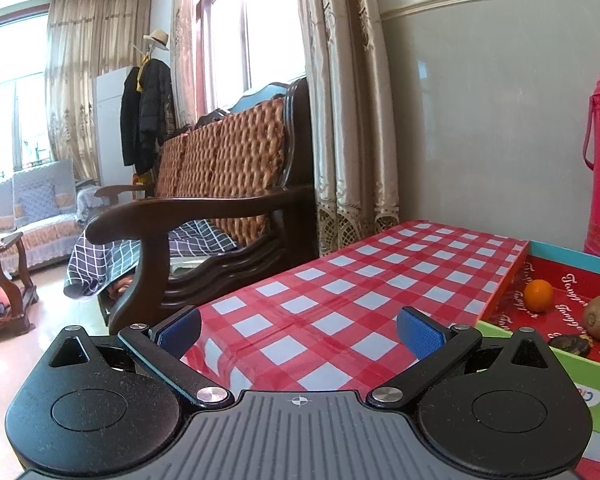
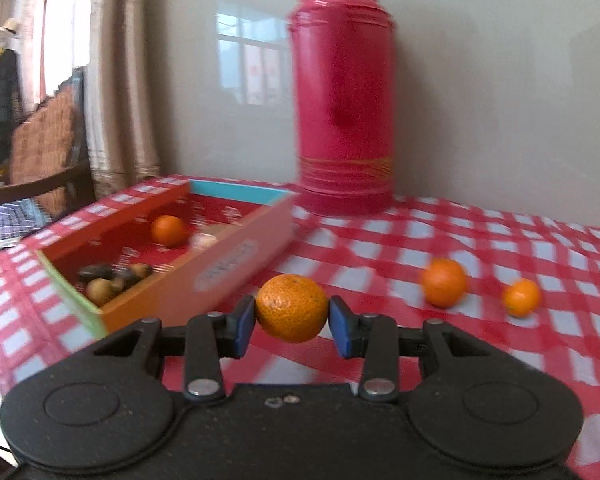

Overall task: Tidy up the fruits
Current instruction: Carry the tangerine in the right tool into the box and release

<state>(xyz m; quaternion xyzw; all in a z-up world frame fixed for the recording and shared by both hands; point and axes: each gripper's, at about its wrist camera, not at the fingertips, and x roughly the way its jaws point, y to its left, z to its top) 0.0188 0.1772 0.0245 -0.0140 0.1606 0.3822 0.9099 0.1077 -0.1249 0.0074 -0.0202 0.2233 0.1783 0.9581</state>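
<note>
Right gripper (image 2: 291, 322) clamps an orange (image 2: 291, 307) between its pads, beside the box (image 2: 220, 260); left gripper (image 1: 299, 330) gapes wide over the tablecloth (image 1: 340, 292).

Bright daylight through blown-out windows (image 1: 236, 28), heavy fisheye bending at edges, right wrist view smeared with motion blur.

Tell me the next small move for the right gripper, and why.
Probably carry the held orange left and forward over the box, then release. The right gripper is shut on it, the box lies just to its left and already holds an orange and other fruit, and two more oranges wait on the cloth. The left gripper is open and holds nothing.
</note>
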